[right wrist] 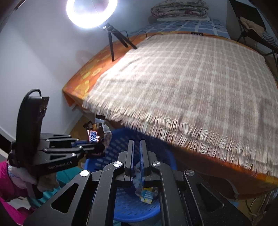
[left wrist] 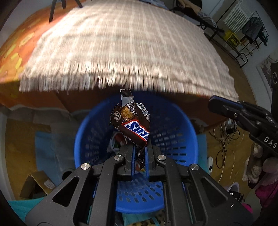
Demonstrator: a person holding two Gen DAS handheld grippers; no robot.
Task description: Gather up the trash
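My left gripper is shut on a brown Snickers wrapper and holds it above the open mouth of a blue perforated basket. Some trash lies at the basket's bottom. In the right wrist view the left gripper with the wrapper is at the left, over the basket. My right gripper has its fingers nearly together with nothing between them, also over the basket, where crumpled wrappers lie inside. The right gripper also shows at the right of the left wrist view.
A bed with a checked fringed blanket over an orange sheet stands just behind the basket. A ring light on a tripod stands on the bed. A cardboard box and cables lie on the floor.
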